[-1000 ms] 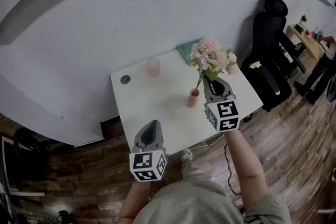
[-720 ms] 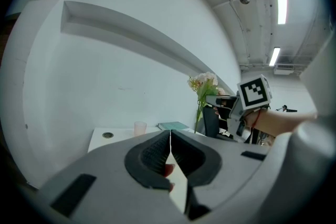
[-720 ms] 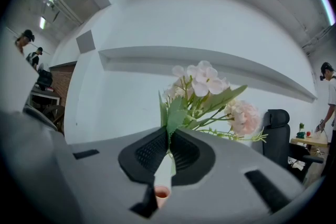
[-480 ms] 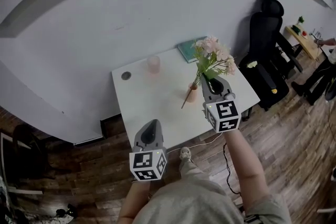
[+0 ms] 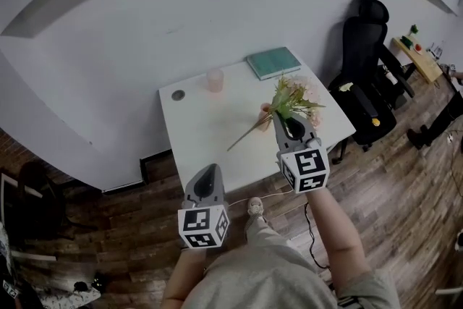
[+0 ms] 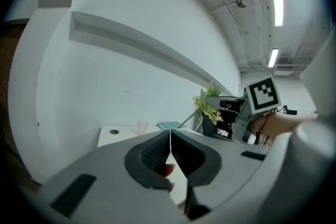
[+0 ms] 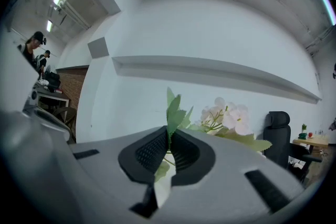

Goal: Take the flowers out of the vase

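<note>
Against the plain white wall [image 5: 217, 11], a white rectangular table [image 5: 195, 148]. Along its far edge, from left to right: a small dark round disc [image 5: 177, 95] at the left corner, a pink translucent plastic cup [image 5: 215, 80], a flat teal book [image 5: 273, 62] at the right corner. Nearer, toward the right side, a small pink vase [image 5: 265, 111], just left of the bunch of pale pink artificial flowers [image 5: 293, 98]. Flowers outside the vase, between the jaws of the right gripper [image 5: 287, 116], stem slanting to the near left above the tabletop. Left gripper [image 5: 210, 170] before the table's near edge, over the brown wooden plank floor [image 5: 391, 177]. Right of the table, a black office chair [image 5: 369, 40].
</note>
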